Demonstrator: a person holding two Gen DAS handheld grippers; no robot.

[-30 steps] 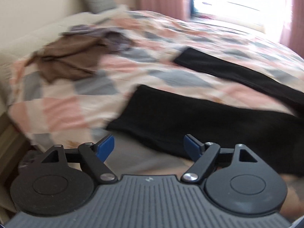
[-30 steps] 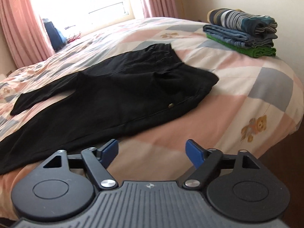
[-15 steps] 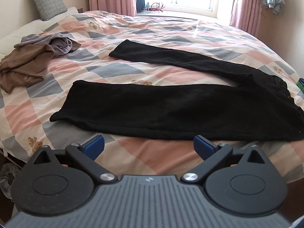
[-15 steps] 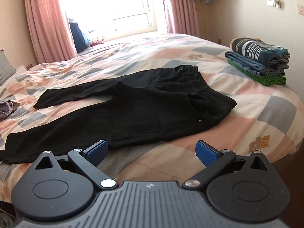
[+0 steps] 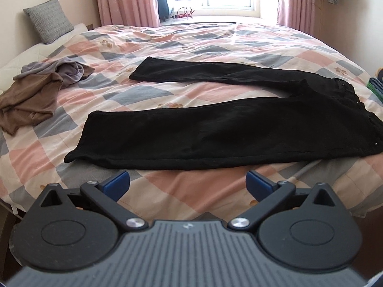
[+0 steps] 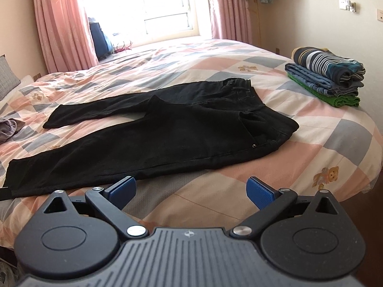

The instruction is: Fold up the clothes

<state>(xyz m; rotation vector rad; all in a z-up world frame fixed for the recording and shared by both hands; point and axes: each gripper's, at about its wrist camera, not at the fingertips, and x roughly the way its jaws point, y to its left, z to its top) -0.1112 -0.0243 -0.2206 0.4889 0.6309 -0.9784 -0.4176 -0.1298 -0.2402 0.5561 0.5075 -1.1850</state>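
Black trousers (image 5: 215, 131) lie flat on the checked bedspread (image 5: 191, 55), legs spread apart and pointing left, waistband at the right. They also show in the right wrist view (image 6: 167, 134), waistband toward the right. My left gripper (image 5: 188, 184) is open and empty, held back from the bed's near edge in front of the near leg. My right gripper (image 6: 191, 189) is open and empty, also back from the near edge, in front of the hip part of the trousers.
A crumpled brown and grey heap of clothes (image 5: 36, 93) lies at the left of the bed. A stack of folded clothes (image 6: 325, 76) sits at the right edge. A grey pillow (image 5: 47, 24) is at the head. Curtains and a window are behind.
Both grippers have pulled back and up from the bed, so the whole trousers now show. The left view has swung right, away from the brown heap. Both stayed open.
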